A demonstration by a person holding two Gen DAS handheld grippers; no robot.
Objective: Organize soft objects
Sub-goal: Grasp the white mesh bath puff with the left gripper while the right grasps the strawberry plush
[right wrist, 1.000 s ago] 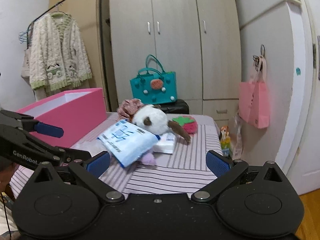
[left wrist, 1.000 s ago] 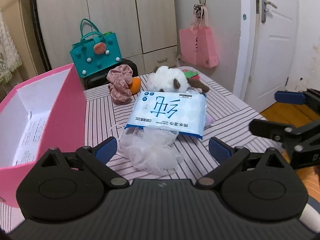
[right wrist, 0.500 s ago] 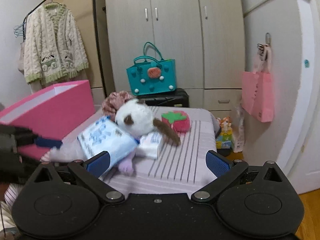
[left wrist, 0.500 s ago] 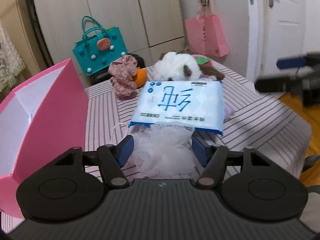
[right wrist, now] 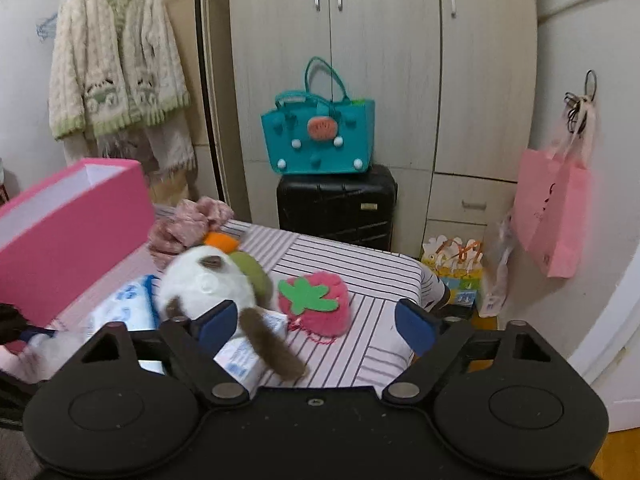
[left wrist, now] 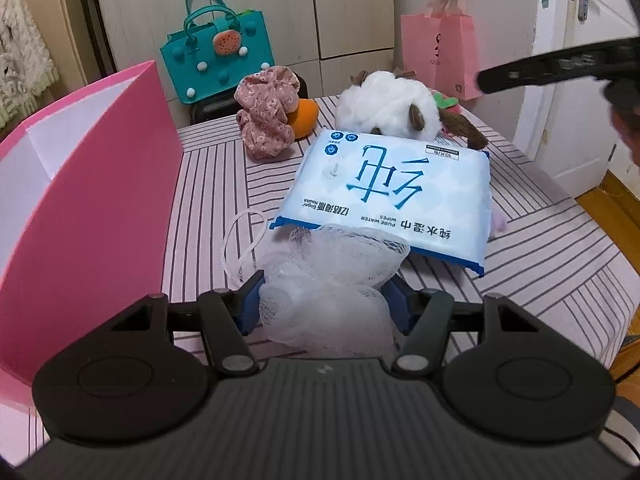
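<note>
You've got white nylon-mesh pouf (left wrist: pixel 332 280), glossy plastic wipes pack (left wrist: pixel 392 184), fuzzy plush dog (left wrist: pixel 384 112), matt pink card box (left wrist: pixel 88 200), striped cloth over desk (left wrist: pixel 540 248).

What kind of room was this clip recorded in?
Most likely a bedroom at home: a tall wardrobe fills the back wall, a knitted cardigan hangs from a rail, and a black suitcase stands by the striped table that holds the soft things.
</note>
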